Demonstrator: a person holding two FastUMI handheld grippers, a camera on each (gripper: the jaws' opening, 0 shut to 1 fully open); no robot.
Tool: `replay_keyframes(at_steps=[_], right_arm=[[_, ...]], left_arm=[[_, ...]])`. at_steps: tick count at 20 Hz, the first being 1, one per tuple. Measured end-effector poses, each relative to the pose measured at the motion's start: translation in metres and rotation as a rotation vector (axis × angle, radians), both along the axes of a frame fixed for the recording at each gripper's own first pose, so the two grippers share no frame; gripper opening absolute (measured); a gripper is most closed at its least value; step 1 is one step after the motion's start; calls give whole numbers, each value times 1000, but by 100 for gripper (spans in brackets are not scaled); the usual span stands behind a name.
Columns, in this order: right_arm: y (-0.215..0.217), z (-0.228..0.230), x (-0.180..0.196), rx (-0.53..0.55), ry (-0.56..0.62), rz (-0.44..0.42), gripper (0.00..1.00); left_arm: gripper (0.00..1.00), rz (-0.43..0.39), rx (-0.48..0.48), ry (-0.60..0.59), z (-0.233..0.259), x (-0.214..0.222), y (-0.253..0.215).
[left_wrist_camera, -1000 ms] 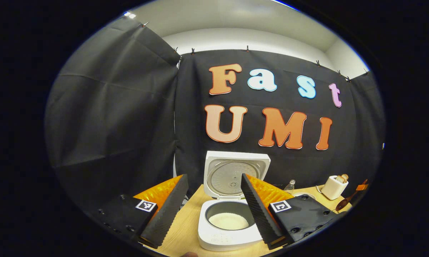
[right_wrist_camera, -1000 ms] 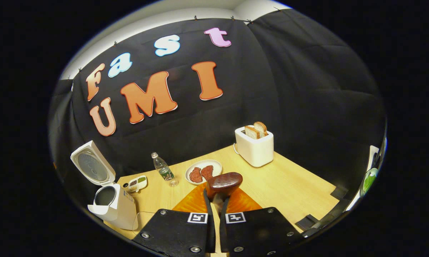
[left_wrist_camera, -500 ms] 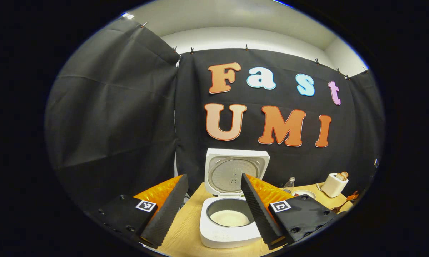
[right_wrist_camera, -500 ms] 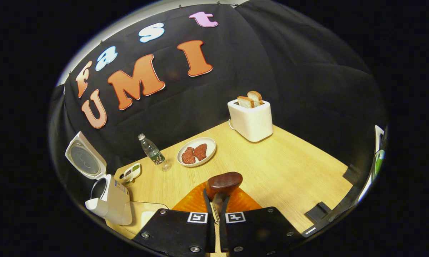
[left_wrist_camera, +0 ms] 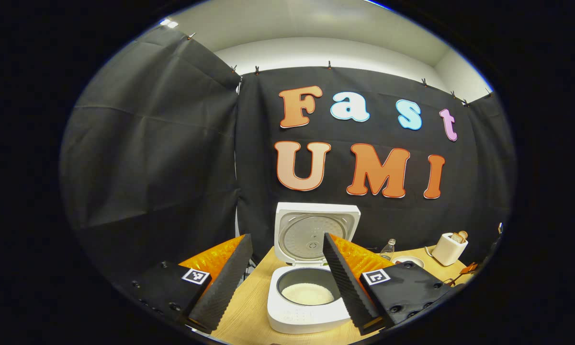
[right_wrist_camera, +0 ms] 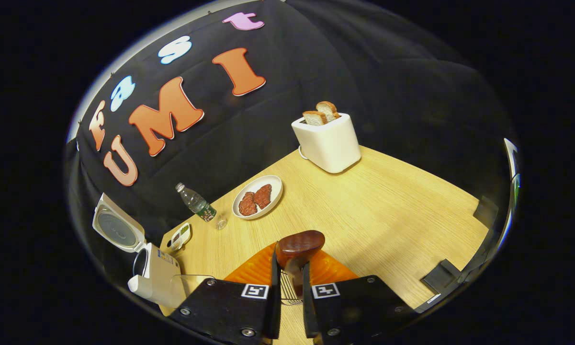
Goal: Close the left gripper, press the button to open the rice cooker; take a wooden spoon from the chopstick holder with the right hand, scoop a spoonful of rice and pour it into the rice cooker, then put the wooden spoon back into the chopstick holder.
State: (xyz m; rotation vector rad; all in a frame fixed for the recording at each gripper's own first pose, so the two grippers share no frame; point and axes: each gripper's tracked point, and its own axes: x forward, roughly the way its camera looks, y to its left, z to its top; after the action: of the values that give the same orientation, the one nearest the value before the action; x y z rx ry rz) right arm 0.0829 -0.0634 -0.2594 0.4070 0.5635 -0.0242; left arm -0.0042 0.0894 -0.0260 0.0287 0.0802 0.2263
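The white rice cooker point(left_wrist_camera: 308, 314) stands open on the wooden table, its lid point(left_wrist_camera: 316, 232) upright and white rice point(left_wrist_camera: 308, 293) in the pot. My left gripper point(left_wrist_camera: 287, 287) hovers in front of the cooker, open and holding nothing. In the right gripper view, my right gripper point(right_wrist_camera: 289, 268) is shut on the handle of a dark wooden spoon point(right_wrist_camera: 299, 242) whose bowl stands up past the fingertips. A wire chopstick holder point(right_wrist_camera: 286, 290) shows in the slit between the fingers, below the spoon. The cooker point(right_wrist_camera: 155, 275) sits at the far left of that view.
On the table stand a white toaster point(right_wrist_camera: 326, 141) with bread slices, a plate point(right_wrist_camera: 273, 184) of meat, a water bottle point(right_wrist_camera: 196, 205) and a small condiment dish point(right_wrist_camera: 179, 235). A clear container's rim point(right_wrist_camera: 191, 278) lies beside the cooker. Black cloth walls close the back and sides.
The right gripper has tilted down toward the table with the spoon, and the gap between its fingers looks slightly wider. The left gripper has barely moved.
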Motion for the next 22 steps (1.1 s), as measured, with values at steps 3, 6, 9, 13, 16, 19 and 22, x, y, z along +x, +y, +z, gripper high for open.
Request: replay_keyframes(at_steps=[3, 6, 9, 13, 16, 19, 22], right_arm=[[-18, -10, -3, -67, 25, -45, 34], [-31, -4, -6, -142, 32, -63, 83], [-55, 12, -9, -288, -3, -104, 95], [-66, 61, -12, -392, -98, -125, 95], [-58, 95, -15, -382, -166, -122, 95], [-50, 120, -21, -376, -215, -115, 95], [-40, 140, -28, -359, -255, -100, 100]], left_arm=[[100, -23, -3, -7, 7, 0, -16], [100, -45, 9, -13, 14, 6, -28], [100, -70, 15, -25, 24, 16, -41], [100, -114, 20, -43, 39, 41, -59], [100, -123, 47, -47, 48, 60, -68], [99, -134, 35, -61, 59, 84, -75], [100, -142, 12, -87, 75, 112, -76]])
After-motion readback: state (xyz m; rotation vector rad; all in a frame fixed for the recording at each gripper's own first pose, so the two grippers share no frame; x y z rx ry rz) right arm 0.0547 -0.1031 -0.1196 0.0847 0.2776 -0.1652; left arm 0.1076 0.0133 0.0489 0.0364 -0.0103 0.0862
